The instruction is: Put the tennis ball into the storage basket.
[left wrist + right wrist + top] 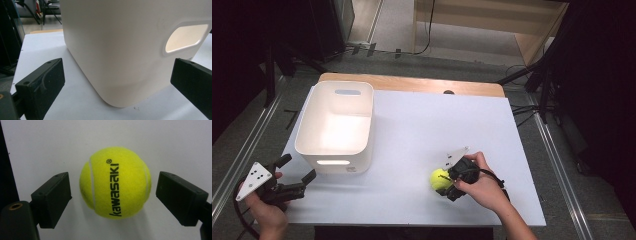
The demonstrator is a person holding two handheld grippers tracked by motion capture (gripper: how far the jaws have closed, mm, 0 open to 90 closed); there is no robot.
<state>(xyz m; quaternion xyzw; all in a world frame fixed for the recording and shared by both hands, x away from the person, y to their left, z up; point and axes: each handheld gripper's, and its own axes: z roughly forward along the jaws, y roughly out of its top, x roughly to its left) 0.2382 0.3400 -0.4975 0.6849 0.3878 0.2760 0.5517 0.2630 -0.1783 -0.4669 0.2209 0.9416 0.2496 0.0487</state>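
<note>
A yellow tennis ball (pixel 440 179) printed with black letters lies on the white tabletop (pixel 422 125) near the front right. In the right gripper view the ball (pixel 115 182) sits between the two black jaws of my right gripper (pixel 113 192), with a narrow gap showing on each side, so the pads do not press on it. From above, the right gripper (pixel 444 182) reaches the ball from the right. My left gripper (pixel 298 168) is held open at the front left, just before the near left corner of a white plastic bin (pixel 337 160). Its jaws (pixel 117 77) stand wide with nothing between them.
The bin (pixel 120 50) has a handle slot in its near wall and looks empty from above. A wooden strip runs along the table's far edge (pixel 412 84). Dark stands and cables surround the table on the floor.
</note>
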